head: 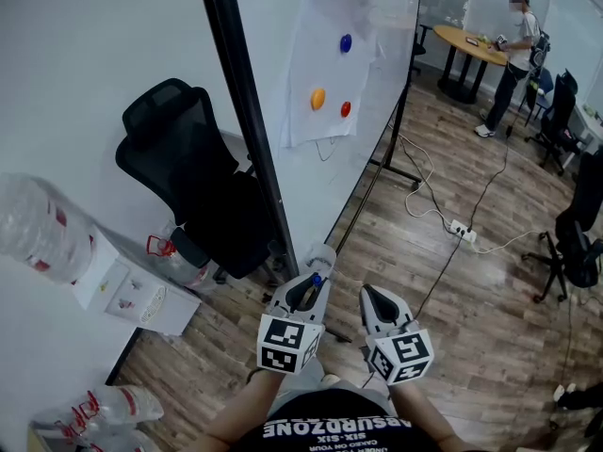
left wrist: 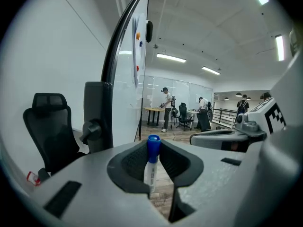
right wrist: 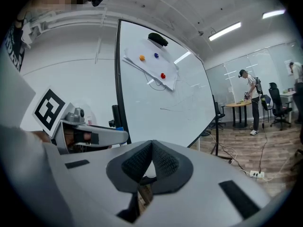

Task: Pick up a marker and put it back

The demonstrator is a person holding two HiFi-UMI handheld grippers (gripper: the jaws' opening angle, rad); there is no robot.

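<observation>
A white marker with a blue cap (left wrist: 152, 161) stands upright between the pads of my left gripper (left wrist: 152, 167), which is shut on it. In the head view the marker's blue tip (head: 317, 278) shows at the left gripper (head: 314, 282), held low near the whiteboard's foot. My right gripper (head: 369, 298) hangs just to its right, shut with nothing in it; its pads meet in the right gripper view (right wrist: 151, 148). The whiteboard (head: 325, 172) stands ahead and to the left, with a sheet of paper (head: 325, 64) pinned on by coloured magnets.
A black office chair (head: 188, 191) stands left of the whiteboard's black frame (head: 247, 121). Boxes and plastic bottles (head: 118, 285) lie at the lower left. A cable and power strip (head: 464, 231) run over the wooden floor. A person (head: 509, 59) stands by a round table far off.
</observation>
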